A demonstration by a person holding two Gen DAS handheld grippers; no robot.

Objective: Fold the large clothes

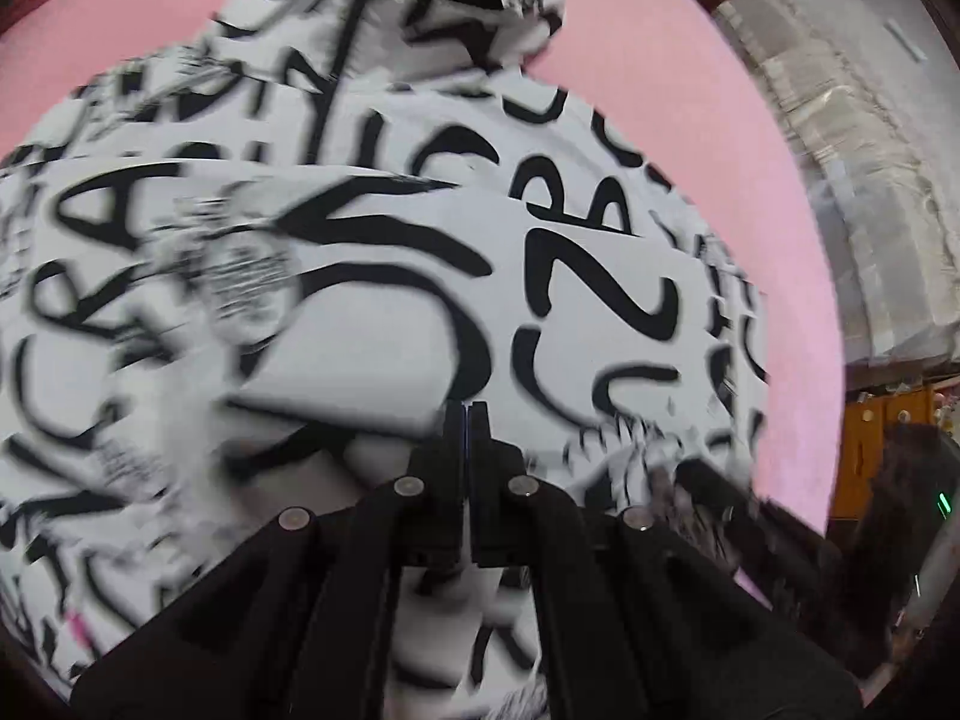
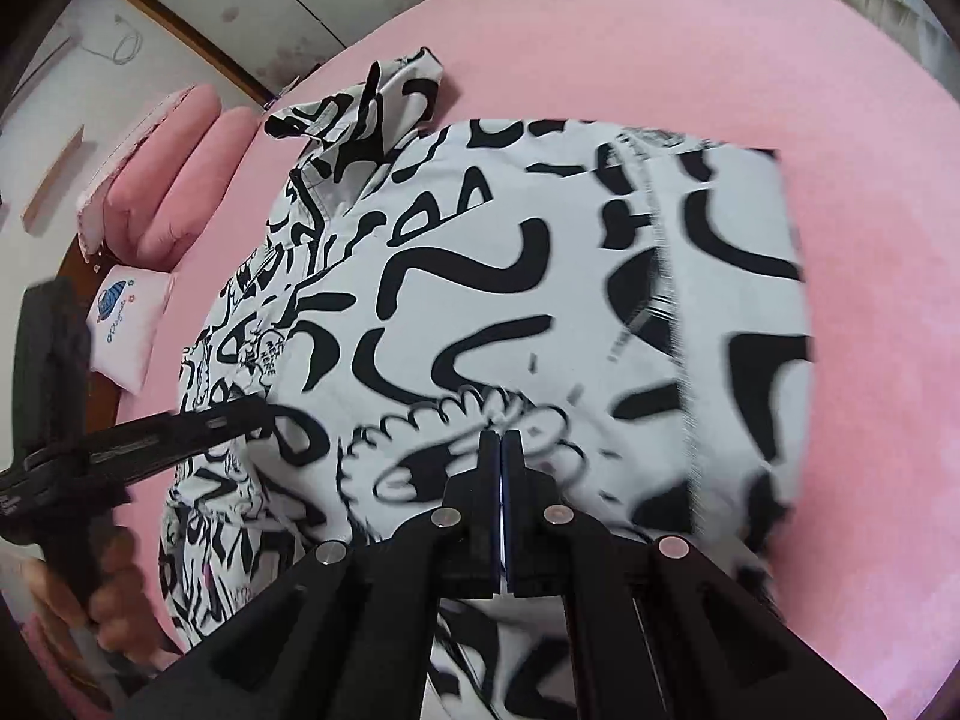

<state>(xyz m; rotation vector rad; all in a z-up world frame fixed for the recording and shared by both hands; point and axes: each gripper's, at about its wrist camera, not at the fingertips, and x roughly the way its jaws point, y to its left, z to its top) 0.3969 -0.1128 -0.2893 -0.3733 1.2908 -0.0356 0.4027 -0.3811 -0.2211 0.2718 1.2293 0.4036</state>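
A large white garment with black graffiti print (image 1: 384, 276) lies on a pink bed, partly folded, with its hood or collar end bunched at the far side (image 1: 480, 6). It also fills the right wrist view (image 2: 510, 300). My left gripper (image 1: 466, 414) has its jaws pressed together on a fold of the cloth. My right gripper (image 2: 500, 441) is likewise shut on the near edge of the garment. The left gripper also shows at the left of the right wrist view (image 2: 240, 420), held in a hand.
The pink bed sheet (image 2: 720, 60) surrounds the garment. Pink pillows (image 2: 180, 168) and a small white cushion (image 2: 129, 324) lie at the head of the bed. A plastic-wrapped stack (image 1: 852, 180) and wooden furniture (image 1: 870, 450) stand beside the bed.
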